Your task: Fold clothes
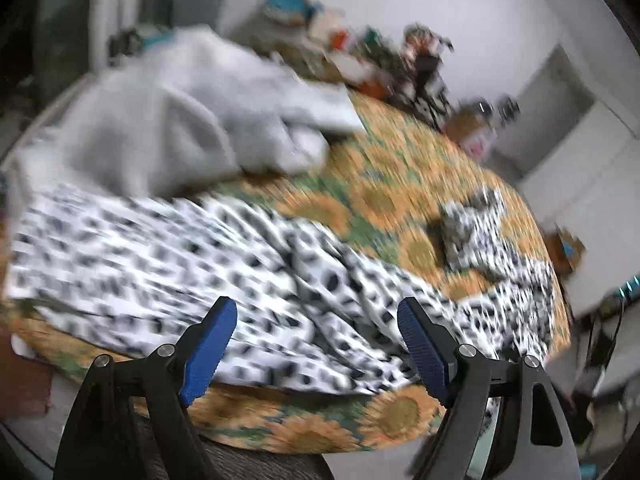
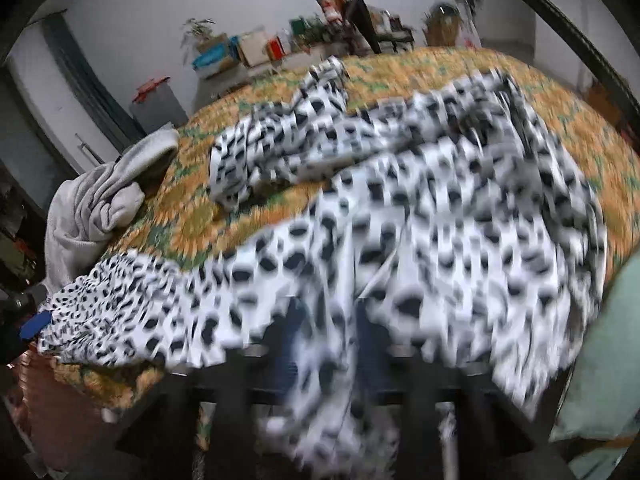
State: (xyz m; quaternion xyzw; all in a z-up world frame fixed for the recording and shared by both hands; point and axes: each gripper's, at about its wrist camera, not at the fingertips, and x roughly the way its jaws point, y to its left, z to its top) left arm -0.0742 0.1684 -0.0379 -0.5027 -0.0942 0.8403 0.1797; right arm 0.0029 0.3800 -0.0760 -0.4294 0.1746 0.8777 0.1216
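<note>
On the sunflower-print table [image 1: 400, 184] a black-and-white spotted garment [image 1: 200, 264] lies rumpled, a grey garment [image 1: 168, 120] beyond it. Left gripper [image 1: 316, 316] hovers spread above the spotted cloth. Right gripper [image 2: 328, 360] pinches a fold of it, though blur hides detail.

Garment [image 2: 440, 216] white, black spots; tablecloth [image 1: 400, 184] orange-green sunflower print; cloth [image 1: 168, 120] grey; fingers [image 1: 210, 344] blue.

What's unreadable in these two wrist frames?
- Right claw, right wrist view: the white black-spotted garment drapes over the pads; grip unconfirmed.
- Garment type: motion blur in both views.
- Grey crumpled cloth, left wrist view: blurred, shape unclear.
- Shelf clutter: too small and blurred.
- Left claw: open, empty.
</note>
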